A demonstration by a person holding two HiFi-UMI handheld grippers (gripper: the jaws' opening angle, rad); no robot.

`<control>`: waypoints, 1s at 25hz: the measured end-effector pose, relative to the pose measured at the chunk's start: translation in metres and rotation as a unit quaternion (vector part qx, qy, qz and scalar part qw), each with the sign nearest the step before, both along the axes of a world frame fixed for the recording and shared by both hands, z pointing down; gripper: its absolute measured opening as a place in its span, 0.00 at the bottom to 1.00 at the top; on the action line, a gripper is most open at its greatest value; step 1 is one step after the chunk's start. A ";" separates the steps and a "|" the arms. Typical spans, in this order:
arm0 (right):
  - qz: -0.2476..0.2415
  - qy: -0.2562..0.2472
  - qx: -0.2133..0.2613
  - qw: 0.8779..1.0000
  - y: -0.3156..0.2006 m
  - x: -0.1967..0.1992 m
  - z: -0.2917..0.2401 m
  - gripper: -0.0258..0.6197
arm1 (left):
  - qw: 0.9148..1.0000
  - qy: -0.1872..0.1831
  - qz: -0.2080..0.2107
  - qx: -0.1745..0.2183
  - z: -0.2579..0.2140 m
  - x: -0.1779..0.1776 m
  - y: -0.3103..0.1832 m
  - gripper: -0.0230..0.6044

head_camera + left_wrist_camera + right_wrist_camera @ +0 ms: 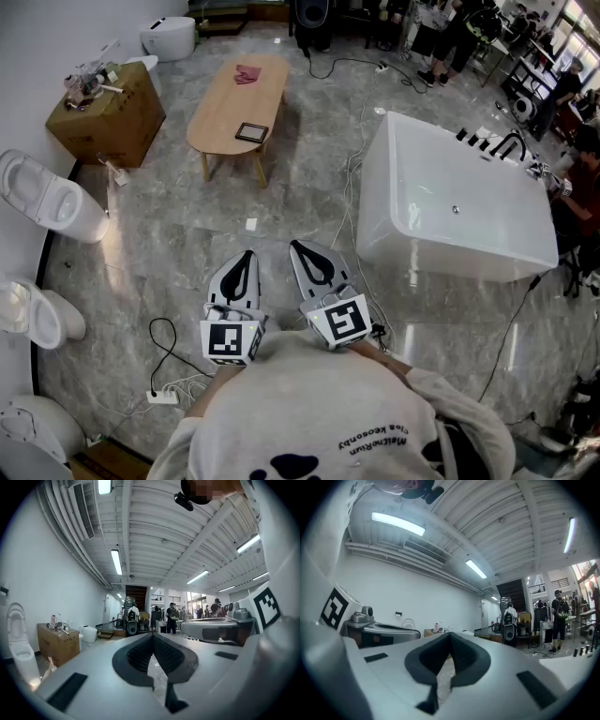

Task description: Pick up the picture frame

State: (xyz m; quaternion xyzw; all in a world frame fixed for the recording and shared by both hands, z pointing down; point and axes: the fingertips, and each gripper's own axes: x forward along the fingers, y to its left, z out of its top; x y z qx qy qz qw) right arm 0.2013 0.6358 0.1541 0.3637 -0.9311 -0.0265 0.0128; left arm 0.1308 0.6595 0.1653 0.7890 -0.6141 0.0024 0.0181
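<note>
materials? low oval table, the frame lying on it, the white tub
Low oval table: looks like light wood, matte, even tan top with matching legs; could be veneer.
Picture frame: dark border, greyish centre; too small to tell the material.
Tub: glossy white, likely acrylic or ceramic; smooth walls with a sheen.

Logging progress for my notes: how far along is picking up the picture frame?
Nothing done yet: the picture frame lies flat on the wooden table. Nothing in hand: left gripper and right gripper are shut, empty, far from it. Remaining: approach, open, grasp, lift.
</note>
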 end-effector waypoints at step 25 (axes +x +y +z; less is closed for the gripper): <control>0.063 -0.012 -0.008 0.998 -0.191 -0.073 -0.003 0.05 | 1.000 -0.005 0.015 0.001 -0.004 -0.102 -0.195 0.05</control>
